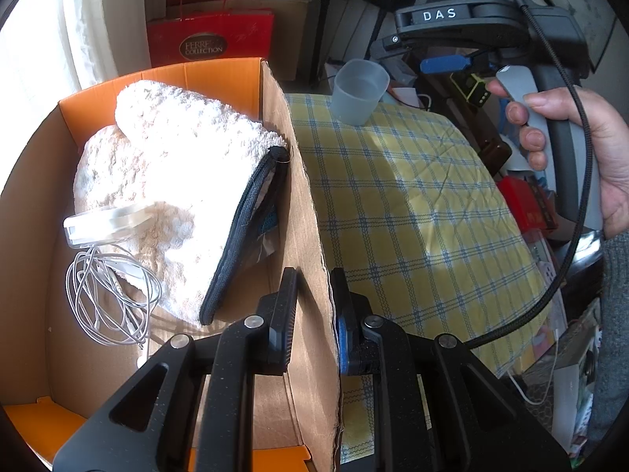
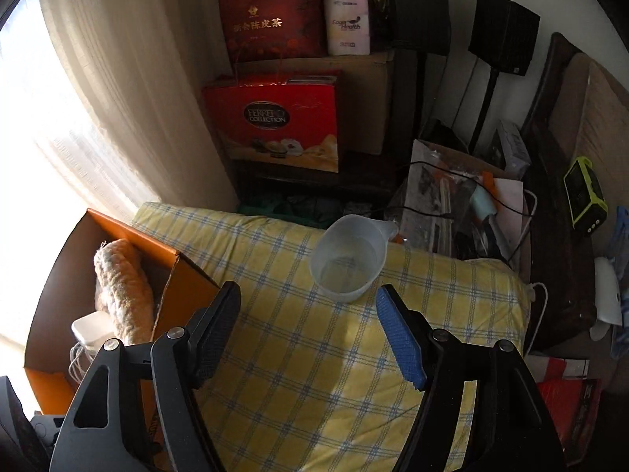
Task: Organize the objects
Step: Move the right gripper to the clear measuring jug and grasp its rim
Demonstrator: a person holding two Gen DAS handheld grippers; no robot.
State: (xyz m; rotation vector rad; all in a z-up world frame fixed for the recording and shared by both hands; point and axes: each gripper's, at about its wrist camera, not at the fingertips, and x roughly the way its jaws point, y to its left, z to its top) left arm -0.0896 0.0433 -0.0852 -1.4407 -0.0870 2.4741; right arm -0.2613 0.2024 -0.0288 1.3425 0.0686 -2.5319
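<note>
- While the left gripper [image 1: 312,314] is straddling the box [image 1: 310,236] wall at 6 o'clock in the left wrist view, one finger is sitting inside and one outside; the jaws are narrow around the cardboard edge, and whether they are actually pinching it I cannot tell.
- Lying inside the box, from 9 to 11 o'clock, are one towel [image 1: 169,165], one dark pouch [image 1: 243,232] leaning against the wall, one white charger [image 1: 106,224] and one coiled cable [image 1: 110,299]; by my judgement these four are already sorted.
- Standing on the checked cloth [image 1: 412,204] at 1 o'clock, well apart from the box, is one cup [image 1: 359,92], and it appears to be the one item left to put away.
- Showing at 3 o'clock is the right hand [image 1: 570,149], gripping the handle of the other tool.
- Seen from the right wrist view, the right gripper [image 2: 308,330] is hanging wide and empty over the cloth [image 2: 314,373], its fingertips flanking the space just below the cup [image 2: 350,259], which is sitting near centre at 12 o'clock, not yet touched.
- Sitting at 9 o'clock is the box [image 2: 129,236], with the towel [image 2: 124,291] and charger [image 2: 92,328] visible inside.
- Judging by this, the task is mostly done: the cup needs grasping and carrying to the box.
</note>
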